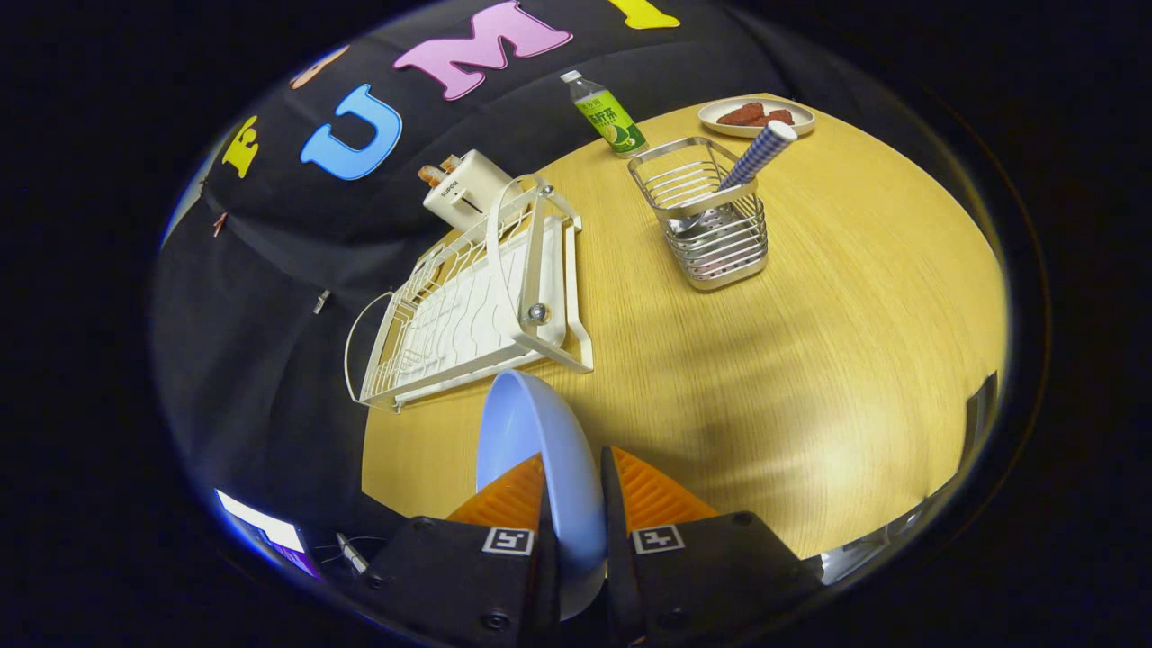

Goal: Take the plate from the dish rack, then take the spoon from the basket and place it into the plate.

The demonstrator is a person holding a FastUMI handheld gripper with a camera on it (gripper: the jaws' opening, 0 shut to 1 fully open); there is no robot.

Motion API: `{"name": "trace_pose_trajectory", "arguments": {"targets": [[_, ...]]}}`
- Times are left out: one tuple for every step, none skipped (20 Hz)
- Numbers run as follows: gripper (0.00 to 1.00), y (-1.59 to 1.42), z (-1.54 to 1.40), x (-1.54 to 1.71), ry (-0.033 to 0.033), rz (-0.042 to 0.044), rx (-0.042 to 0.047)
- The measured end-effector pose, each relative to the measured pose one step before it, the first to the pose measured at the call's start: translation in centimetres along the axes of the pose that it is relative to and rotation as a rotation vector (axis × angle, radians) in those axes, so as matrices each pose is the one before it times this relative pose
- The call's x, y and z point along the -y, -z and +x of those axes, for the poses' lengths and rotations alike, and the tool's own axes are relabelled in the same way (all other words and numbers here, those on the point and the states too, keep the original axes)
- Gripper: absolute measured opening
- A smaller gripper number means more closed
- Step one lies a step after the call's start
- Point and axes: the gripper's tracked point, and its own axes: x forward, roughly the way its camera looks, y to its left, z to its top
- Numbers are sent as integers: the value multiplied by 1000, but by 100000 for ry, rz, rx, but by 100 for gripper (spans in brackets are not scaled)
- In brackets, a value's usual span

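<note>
One white dish rack sits on the left of the bench, its slots bare, with one toaster just behind it. Nearer, the hand-held gripper is closed on the single blue plate, which stands on edge with a finger pressing each face. One green bottle stands beyond. Right of the rack, well ahead of the fingers and slightly to their right, is one wire basket holding one spoon, its checked handle leaning up and to the right. One small dish of food lies furthest right. Judging from this, the plate needs setting flat on the open bench before reaching for the spoon
</note>
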Motion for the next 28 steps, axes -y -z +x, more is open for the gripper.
{"name": "trace_pose_trajectory", "arguments": {"targets": [[25, 151, 456, 204, -41, 577, -50], [25, 50, 508, 229, 38, 366, -330], [25, 140, 356, 9, -968, 1559, -341], [26, 53, 356, 82, -363, 1953, -358], [26, 214, 336, 210, -169, 2296, -691], [26, 157, 223, 128, -94, 2648, -760], [27, 174, 361, 133, -138, 2853, -796], [27, 196, 371, 446, 1594, 1773, -705], [29, 54, -4, 433, 1865, 895, -550], [31, -54, -5, 472, 1665, -277, -171], [32, 137, -16, 294, 1223, -586, -219], [33, -209, -152, 194, 992, -760, 279], [41, -189, -55, -41, 161, -419, 547], [43, -370, -168, -92, -17, -691, 970], [51, -225, -328, -164, 122, -1355, 868], [55, -274, -390, -143, -42, -2355, 966], [65, -265, -417, -99, 264, -3188, 1076], [76, -403, -569, -196, 59, -3610, 1237], [81, -532, -645, -278, -158, -3783, 1896], [82, -717, -857, -404, -432, -3666, 2139], [87, -838, -974, -678, -908, -3648, 2516], [90, -1201, -975, -666, -994, -3661, 3060], [98, -1260, -863, -767, -1003, -3654, 3304], [99, -1565, -974, -719, -997, -3972, 3620], [99, -1782, -978, -622, -615, -4646, 3862], [99, -2029, -841, -351, 10, -5389, 4151], [99, -2274, -760, -143, 227, -5548, 4702], [99, -2195, -444, 52, 667, -5107, 4274]]}}
